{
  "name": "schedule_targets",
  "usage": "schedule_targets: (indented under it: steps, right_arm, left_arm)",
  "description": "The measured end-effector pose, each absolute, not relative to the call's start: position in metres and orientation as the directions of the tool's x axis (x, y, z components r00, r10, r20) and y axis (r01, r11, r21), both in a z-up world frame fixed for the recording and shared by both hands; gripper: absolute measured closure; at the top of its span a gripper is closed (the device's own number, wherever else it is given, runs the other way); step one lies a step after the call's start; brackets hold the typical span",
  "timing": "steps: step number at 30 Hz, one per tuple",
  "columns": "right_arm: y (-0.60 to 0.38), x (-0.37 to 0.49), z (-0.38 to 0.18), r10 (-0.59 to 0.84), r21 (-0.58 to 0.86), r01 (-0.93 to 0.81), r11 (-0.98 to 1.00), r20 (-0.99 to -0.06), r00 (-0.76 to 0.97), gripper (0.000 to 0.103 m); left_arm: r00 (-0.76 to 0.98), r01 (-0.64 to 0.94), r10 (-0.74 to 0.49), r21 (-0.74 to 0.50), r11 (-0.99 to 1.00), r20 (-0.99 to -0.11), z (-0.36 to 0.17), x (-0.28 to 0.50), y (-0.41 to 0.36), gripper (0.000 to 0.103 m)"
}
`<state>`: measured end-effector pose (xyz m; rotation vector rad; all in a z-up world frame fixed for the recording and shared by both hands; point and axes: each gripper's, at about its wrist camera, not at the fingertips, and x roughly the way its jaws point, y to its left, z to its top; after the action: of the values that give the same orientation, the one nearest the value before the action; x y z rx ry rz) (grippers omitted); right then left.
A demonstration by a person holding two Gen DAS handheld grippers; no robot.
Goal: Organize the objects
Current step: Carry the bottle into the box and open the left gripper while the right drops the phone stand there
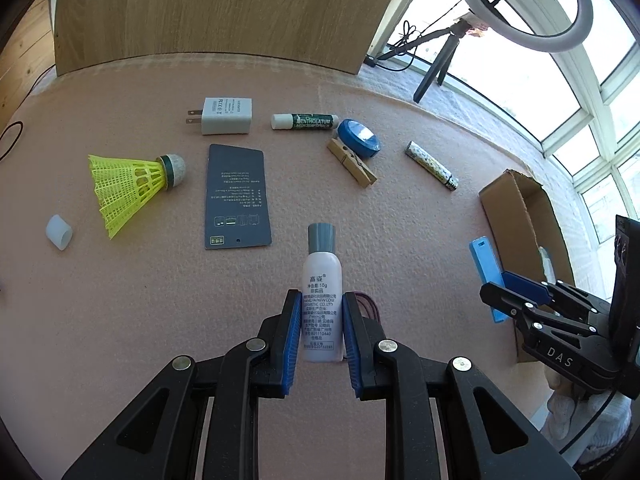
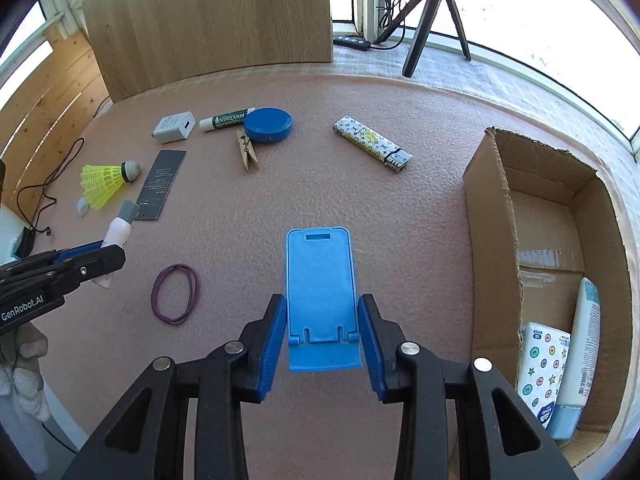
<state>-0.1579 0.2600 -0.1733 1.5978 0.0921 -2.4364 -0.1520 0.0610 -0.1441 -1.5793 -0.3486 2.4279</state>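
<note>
The left claw (image 1: 320,322) grips a small white bottle (image 1: 321,308); the right claw (image 2: 322,340) clamps a blue phone stand (image 2: 320,280) (cardboard box (image 2: 492,240) to its right).

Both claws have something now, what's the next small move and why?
Probably swing the right claw toward the cardboard box on its right. It already grips the blue phone stand, and the box, holding a tissue pack and tube, has room.
</note>
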Motion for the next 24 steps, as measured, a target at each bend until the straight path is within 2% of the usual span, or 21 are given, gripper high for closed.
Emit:
schedule_targets:
  steps: [12, 24]
  right_arm:
    - [0.345, -0.137, -0.121, -0.133, 0.093, 0.104, -0.990, -0.853, -0.504, 0.070]
    - [0.424, -0.139, -0.110, -0.065, 0.076, 0.003, -0.997, -0.835, -0.547, 0.070]
  left_arm:
    - [-0.412, -0.217, 0.391, -0.328, -0.919, -0.823, -0.110, -0.177, 0.156, 0.081]
    - [-0.391, -0.357, 0.452, -0.321, -0.877, -0.802, -0.097, -0.204, 0.277, 0.081]
